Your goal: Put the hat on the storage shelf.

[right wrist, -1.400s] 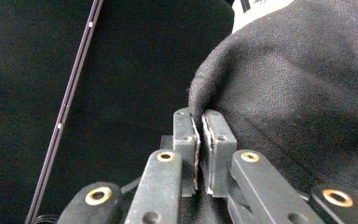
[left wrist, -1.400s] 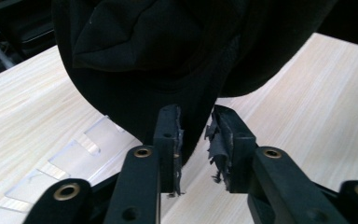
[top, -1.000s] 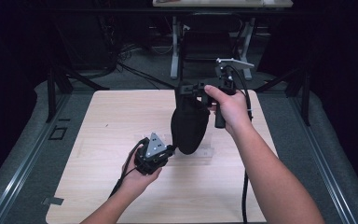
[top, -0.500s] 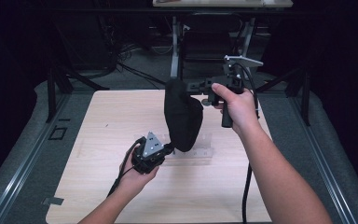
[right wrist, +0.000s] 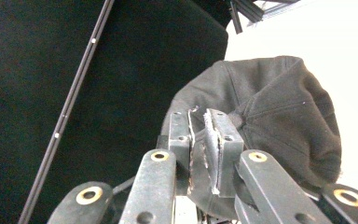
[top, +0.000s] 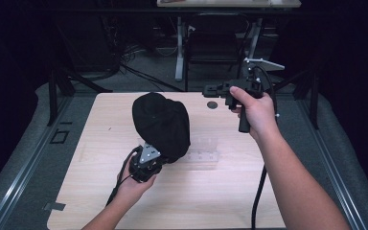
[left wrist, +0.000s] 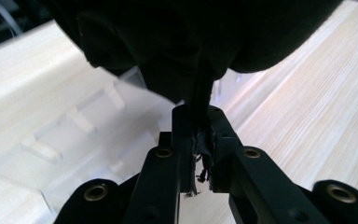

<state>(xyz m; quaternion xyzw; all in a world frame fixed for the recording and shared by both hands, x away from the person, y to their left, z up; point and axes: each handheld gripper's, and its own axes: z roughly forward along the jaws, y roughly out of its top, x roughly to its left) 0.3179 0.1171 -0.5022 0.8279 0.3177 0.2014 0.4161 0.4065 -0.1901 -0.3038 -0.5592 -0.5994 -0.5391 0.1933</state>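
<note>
A black cap (top: 162, 124) stands tipped over the middle of the wooden table (top: 96, 201), its lower edge pinched by my left gripper (top: 152, 158). In the left gripper view the gripper (left wrist: 200, 140) is shut on a fold of the cap (left wrist: 186, 42), which hangs over it. My right gripper (top: 210, 89) is held up to the right of the cap, apart from it. In the right gripper view the gripper (right wrist: 200, 128) has its jaws a narrow slit apart with nothing between them, and the cap (right wrist: 279, 116) lies beyond.
A clear plastic stand (top: 203, 151) lies on the table just right of the cap, also seen as ridged clear plastic (left wrist: 74, 126) under it. A small dark disc (top: 212, 104) sits near the far edge. Grey floor and dark frame legs surround the table.
The right gripper has let go of the cap's top and drawn away to the right. The cap has swung left and sunk lower, still held by the left gripper.
</note>
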